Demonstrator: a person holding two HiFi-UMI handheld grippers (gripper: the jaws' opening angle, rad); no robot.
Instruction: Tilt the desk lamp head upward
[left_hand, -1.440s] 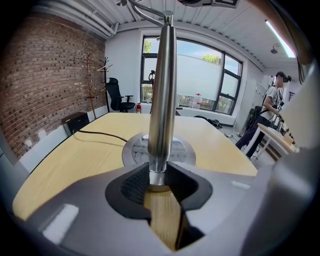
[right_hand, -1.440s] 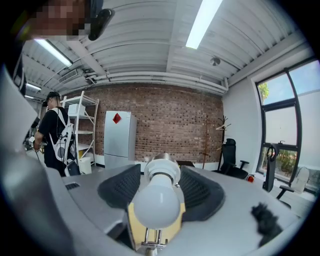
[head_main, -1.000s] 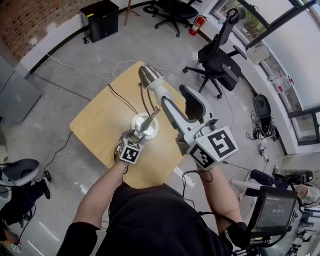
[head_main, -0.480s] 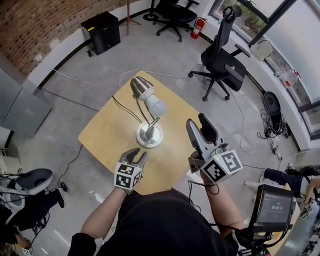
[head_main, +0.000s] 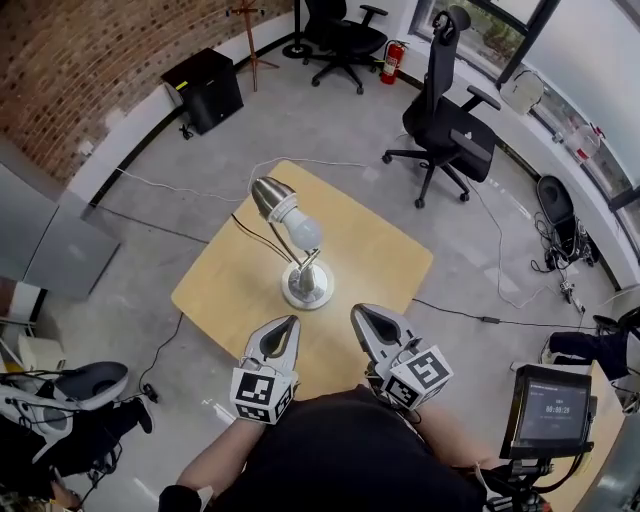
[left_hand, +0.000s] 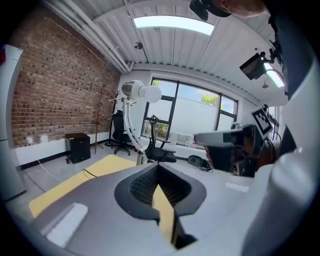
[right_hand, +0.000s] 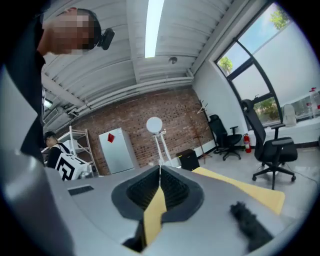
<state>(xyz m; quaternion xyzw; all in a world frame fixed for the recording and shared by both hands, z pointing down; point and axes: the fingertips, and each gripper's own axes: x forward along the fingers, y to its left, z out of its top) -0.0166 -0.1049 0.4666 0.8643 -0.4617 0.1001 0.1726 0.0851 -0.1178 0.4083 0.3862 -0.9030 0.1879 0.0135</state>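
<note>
The left gripper (head_main: 291, 322) has just closed on nothing, by the near edge of the table (head_main: 385, 250); the lamp (head_main: 305, 262) stands mid-table, its head (head_main: 268, 196) seemingly about level; the right gripper (head_main: 360, 313) has also just closed, empty. The tilt looks done, so keep both well clear of the lamp

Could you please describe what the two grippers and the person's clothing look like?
Both the left gripper and right gripper are smooth grey shells tapering to pointed jaws, lined with dark ribbed pads. Each carries a white cube printed with black square markers. The person wears a black top.
</note>
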